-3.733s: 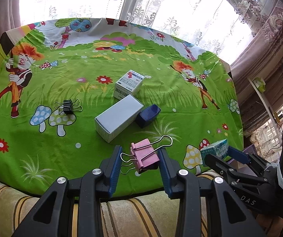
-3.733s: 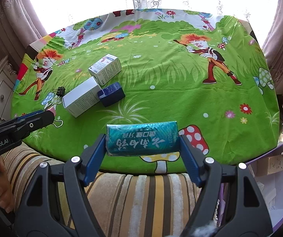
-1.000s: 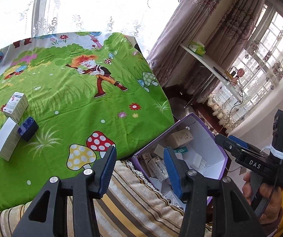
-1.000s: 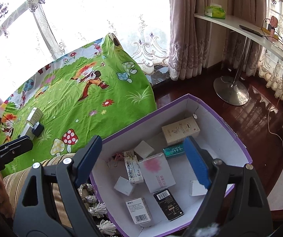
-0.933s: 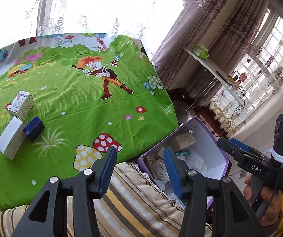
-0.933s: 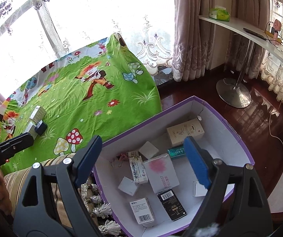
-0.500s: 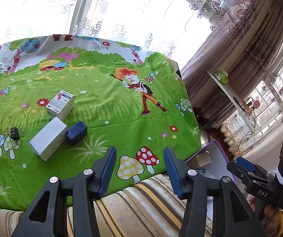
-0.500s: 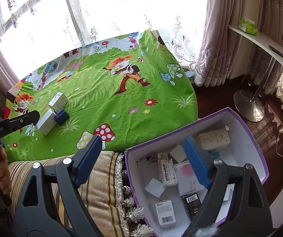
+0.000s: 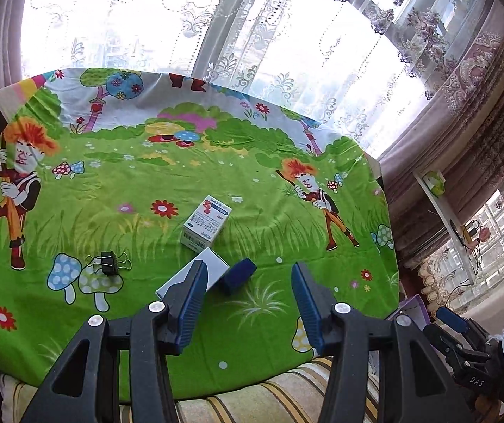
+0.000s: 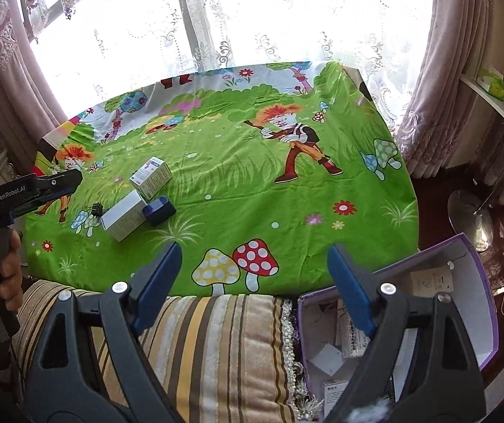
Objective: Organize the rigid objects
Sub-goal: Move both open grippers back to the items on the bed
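I see both my left gripper (image 9: 248, 303) and right gripper (image 10: 253, 282) spread wide, holding nothing. On the tabletop (image 9: 287, 239), white box (image 10: 125, 215), navy box (image 10: 159, 210), printed box (image 9: 206, 223) cluster; binder clip (image 9: 108, 263) just beside.

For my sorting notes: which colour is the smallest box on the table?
Dark blue small box; right wrist view shows it best.

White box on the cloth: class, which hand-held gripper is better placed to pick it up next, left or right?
Left, probably. The left hand-held gripper is open with the white box just ahead of its fingers. The right hand-held gripper, also open, sits nearer the purple bin, farther from the box.
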`<action>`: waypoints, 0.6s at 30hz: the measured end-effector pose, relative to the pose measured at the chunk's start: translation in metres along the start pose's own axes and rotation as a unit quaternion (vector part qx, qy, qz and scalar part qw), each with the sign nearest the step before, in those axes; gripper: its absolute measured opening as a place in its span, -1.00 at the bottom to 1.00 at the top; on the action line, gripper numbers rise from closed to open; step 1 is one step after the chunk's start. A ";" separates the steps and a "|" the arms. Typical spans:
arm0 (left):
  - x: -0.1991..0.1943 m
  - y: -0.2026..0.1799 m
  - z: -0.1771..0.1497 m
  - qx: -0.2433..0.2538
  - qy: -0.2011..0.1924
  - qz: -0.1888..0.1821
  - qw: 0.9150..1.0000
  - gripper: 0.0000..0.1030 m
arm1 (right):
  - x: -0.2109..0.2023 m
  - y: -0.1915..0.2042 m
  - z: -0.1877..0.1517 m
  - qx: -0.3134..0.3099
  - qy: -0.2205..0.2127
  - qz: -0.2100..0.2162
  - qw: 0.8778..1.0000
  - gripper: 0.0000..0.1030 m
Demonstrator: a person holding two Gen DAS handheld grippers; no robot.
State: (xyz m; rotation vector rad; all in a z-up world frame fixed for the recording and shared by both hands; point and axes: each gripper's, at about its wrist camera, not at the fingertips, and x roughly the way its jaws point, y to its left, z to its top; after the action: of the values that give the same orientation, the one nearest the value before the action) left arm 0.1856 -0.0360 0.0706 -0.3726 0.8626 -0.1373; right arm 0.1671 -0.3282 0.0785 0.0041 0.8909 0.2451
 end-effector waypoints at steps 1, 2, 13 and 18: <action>-0.001 0.005 0.004 -0.002 -0.004 0.005 1.000 -0.01 | 0.002 0.007 0.003 -0.008 -0.002 0.001 1.000 0.68; -0.003 0.010 0.008 -0.005 -0.007 0.010 1.000 -0.01 | 0.005 0.013 0.006 -0.015 -0.003 0.002 1.000 0.68; -0.007 0.057 0.035 -0.038 -0.032 0.040 0.998 -0.01 | 0.044 0.074 0.028 -0.078 0.011 0.032 0.996 0.68; -0.001 0.084 0.037 -0.070 -0.032 0.045 0.996 -0.01 | 0.069 0.095 0.030 -0.100 0.031 0.056 0.993 0.68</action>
State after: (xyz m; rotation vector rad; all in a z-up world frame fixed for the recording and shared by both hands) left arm 0.2104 0.0520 0.0622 -0.4651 0.8270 0.0187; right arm 0.2120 -0.2179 0.0545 -0.1399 0.9252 0.4394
